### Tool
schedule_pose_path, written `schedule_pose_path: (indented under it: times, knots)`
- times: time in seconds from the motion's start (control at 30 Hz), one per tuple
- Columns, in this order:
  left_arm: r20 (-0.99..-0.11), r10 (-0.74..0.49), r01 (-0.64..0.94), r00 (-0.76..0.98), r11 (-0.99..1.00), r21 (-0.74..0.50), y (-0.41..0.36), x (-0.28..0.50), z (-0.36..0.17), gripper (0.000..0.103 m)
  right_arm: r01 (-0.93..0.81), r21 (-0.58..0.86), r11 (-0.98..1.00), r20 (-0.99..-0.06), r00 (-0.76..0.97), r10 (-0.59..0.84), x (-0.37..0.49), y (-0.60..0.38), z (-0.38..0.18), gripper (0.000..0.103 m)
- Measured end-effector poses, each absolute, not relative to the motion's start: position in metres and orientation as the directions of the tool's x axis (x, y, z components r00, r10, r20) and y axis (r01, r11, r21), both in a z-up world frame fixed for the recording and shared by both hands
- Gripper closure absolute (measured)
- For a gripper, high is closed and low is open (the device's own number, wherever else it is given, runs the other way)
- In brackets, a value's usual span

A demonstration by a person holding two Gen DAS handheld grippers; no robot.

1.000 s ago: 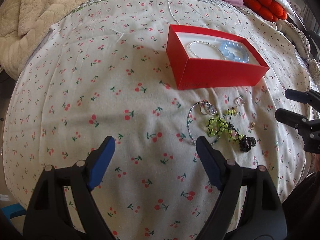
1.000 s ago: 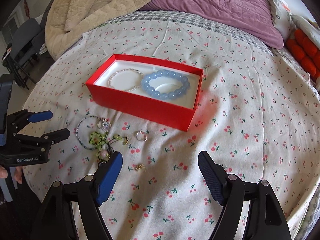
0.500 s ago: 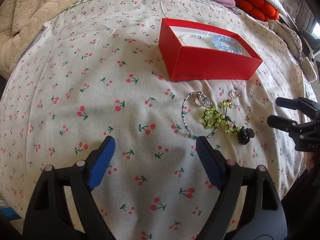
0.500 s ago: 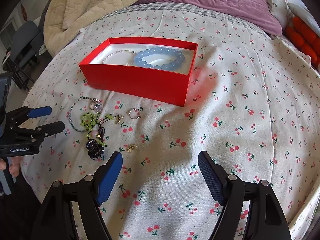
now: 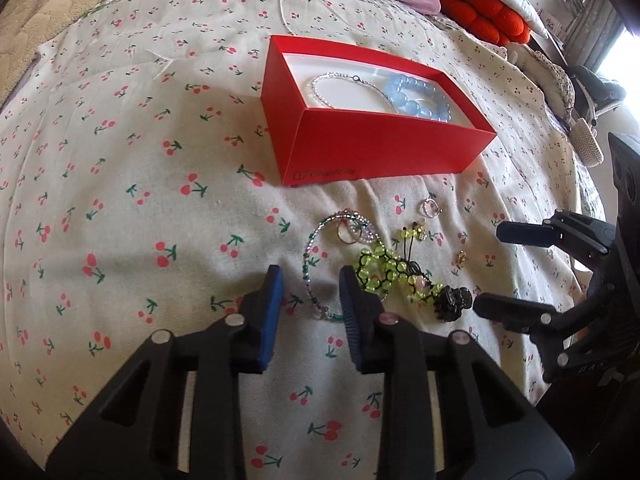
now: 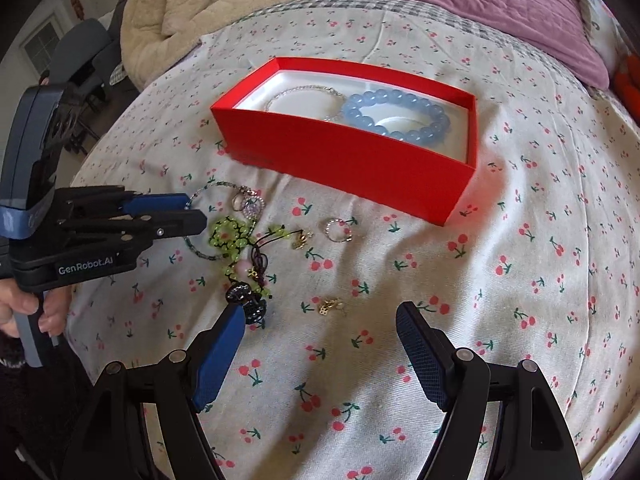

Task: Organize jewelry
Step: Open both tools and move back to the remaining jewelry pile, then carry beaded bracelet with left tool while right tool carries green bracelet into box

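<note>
1. Left wrist view: my left tongs [image 5: 310,292] stand narrowly apart, clamped on nothing, straddling the near arc of the thin beaded bracelet [image 5: 316,280] on the bed [image 5: 120,160]. I judge it light, limp and slippery; best pinched across the strand. Its loop runs away from me toward the red box [image 5: 380,148].
2. Right wrist view: my right tongs [image 6: 320,332] are wide apart, empty, near the gold charm [image 6: 330,305].

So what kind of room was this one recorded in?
Most likely a bedroom: the jewelry and red box sit on a cherry-print bedspread, with a purple duvet and a cream blanket bunched behind.
</note>
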State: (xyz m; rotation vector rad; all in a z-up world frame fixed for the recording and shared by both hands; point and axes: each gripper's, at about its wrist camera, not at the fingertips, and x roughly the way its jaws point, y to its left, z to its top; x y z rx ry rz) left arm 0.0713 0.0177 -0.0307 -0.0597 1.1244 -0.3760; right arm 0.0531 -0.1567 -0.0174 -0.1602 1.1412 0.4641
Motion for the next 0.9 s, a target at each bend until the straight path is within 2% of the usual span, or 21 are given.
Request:
schedule_pose_path:
  times: [0.03, 0.07, 0.2, 0.5, 0.6, 0.73, 0.9]
  knots:
    - [-0.869, -0.324, 0.266, 0.373, 0.935, -0.235, 0.017, 0.072, -0.031, 0.09, -0.445, 0.102, 0.89, -0.903, 0.334, 0.271, 0.052, -0.153, -0.018, 0.024]
    - [-0.872, -0.326, 0.266, 0.365, 0.934, -0.238, 0.016, 0.073, -0.031, 0.094, -0.457, 0.095, 0.885, -0.903, 0.335, 0.27, 0.051, -0.149, -0.018, 0.024]
    - [-0.878, -0.314, 0.26, 0.362, 0.938, -0.228, 0.015, 0.073, -0.027, 0.099, -0.496, 0.093, 0.863, -0.902, 0.325, 0.284, 0.049, -0.137, -0.017, 0.024]
    - [-0.896, -0.246, 0.162, 0.37, 0.966, -0.199, 0.044, 0.067, -0.022, 0.099, -0.539, 0.098, 0.836, -0.906, 0.299, 0.299, 0.053, -0.109, -0.018, 0.027]
    - [-0.903, -0.223, 0.123, 0.367, 0.974, -0.191, 0.054, 0.066, -0.024, 0.099, -0.561, 0.096, 0.822, -0.91, 0.286, 0.301, 0.054, -0.098, -0.019, 0.04]
    - [-0.907, -0.221, 0.092, 0.359, 0.975, -0.202, 0.061, 0.065, -0.025, 0.099, -0.584, 0.089, 0.807, -0.92, 0.263, 0.292, 0.06, -0.084, -0.026, 0.062]
    - [-0.908, -0.223, 0.093, 0.354, 0.975, -0.203, 0.06, 0.063, -0.025, 0.099, -0.593, 0.047, 0.804, -0.927, 0.274, 0.256, 0.066, -0.073, -0.031, 0.07]
